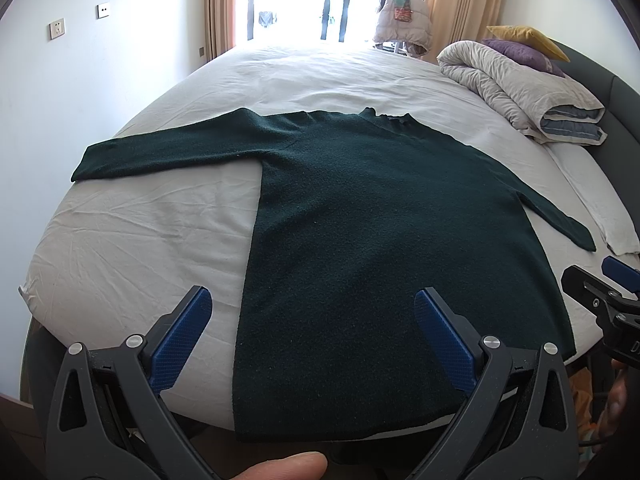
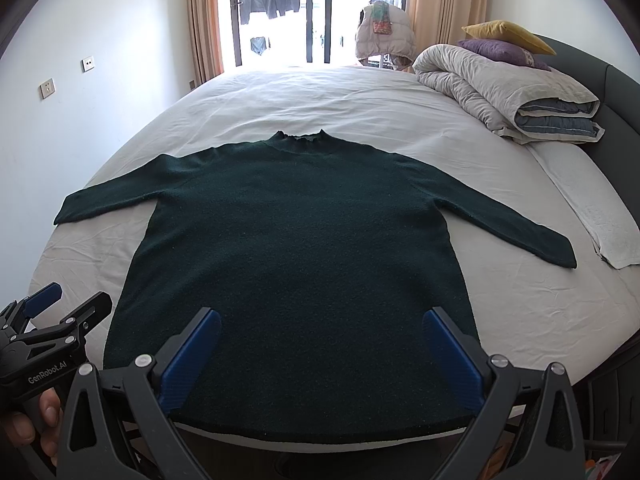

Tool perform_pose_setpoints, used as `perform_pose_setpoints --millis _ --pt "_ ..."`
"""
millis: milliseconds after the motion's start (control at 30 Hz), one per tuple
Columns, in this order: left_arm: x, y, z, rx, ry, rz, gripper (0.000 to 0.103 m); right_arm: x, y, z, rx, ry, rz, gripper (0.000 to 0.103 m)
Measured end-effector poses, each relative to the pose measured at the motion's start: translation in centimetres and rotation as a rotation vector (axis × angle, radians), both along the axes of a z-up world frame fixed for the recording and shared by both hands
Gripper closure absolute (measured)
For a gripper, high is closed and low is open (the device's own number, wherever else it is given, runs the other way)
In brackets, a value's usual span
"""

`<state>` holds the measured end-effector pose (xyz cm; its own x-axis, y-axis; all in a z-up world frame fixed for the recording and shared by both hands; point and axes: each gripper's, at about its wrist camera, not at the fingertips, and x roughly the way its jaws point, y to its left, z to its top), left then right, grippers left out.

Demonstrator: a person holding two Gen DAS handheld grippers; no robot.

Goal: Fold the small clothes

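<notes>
One dark green sweater (image 2: 300, 264) lies flat on the bed (image 2: 520, 312), both sleeves spread out, collar at the far end, hem nearest your tongs and reaching the bed's front edge. You hold two tongs. Your left tongs (image 1: 312, 336) are spread wide, gripping nothing, hovering over the sweater's lower left side edge: one blue pad (image 1: 182, 340) over bare sheet, the other over the knit. Your right tongs (image 2: 322, 354) are also wide apart and empty, both pads above the hem area, centred on the sweater's body. In the right wrist view the left tongs show at the lower left, just beside the sweater's edge. Beyond the tongs to the far right: one rolled duvet (image 2: 504, 96), with two cushions on it, one purple (image 2: 500, 52), one yellow (image 2: 508, 34). One white folded cloth (image 2: 592, 220) lies right of the right sleeve. One puffy jacket (image 2: 382, 34) stands by the window. Two wall sockets far left.
</notes>
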<state>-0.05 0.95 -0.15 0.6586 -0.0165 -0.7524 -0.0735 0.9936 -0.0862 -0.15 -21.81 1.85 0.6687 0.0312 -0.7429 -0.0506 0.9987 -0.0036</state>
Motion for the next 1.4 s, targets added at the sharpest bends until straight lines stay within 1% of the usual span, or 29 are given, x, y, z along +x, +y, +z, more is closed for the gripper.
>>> perform_pose_setpoints --millis 700,900,933,1167,1333,1400 --pt "0.0 0.0 0.0 -0.001 0.002 -0.001 0.000 0.0 0.0 -0.3 0.000 0.004 0.001 0.000" --pt "0.0 0.2 -0.3 -0.007 0.006 -0.008 0.000 -0.3 0.0 -0.9 0.003 0.012 0.000 0.000" --pt "-0.1 -0.1 -0.8 -0.008 0.007 -0.008 0.000 -0.2 -0.1 -1.0 0.004 0.014 -0.001 0.000" --pt "1.6 -0.7 -1.6 -0.010 0.016 -0.019 0.000 0.4 -1.2 -2.2 0.026 0.055 -0.010 0.000" --pt "4.1 -0.7 -2.7 -0.031 0.034 -0.039 0.000 1.3 -3.7 -4.1 0.069 0.107 -0.034 0.000" --pt "5.6 -0.8 -3.0 -0.049 0.037 -0.062 0.000 1.9 -5.3 -4.8 0.106 0.127 -0.056 0.000"
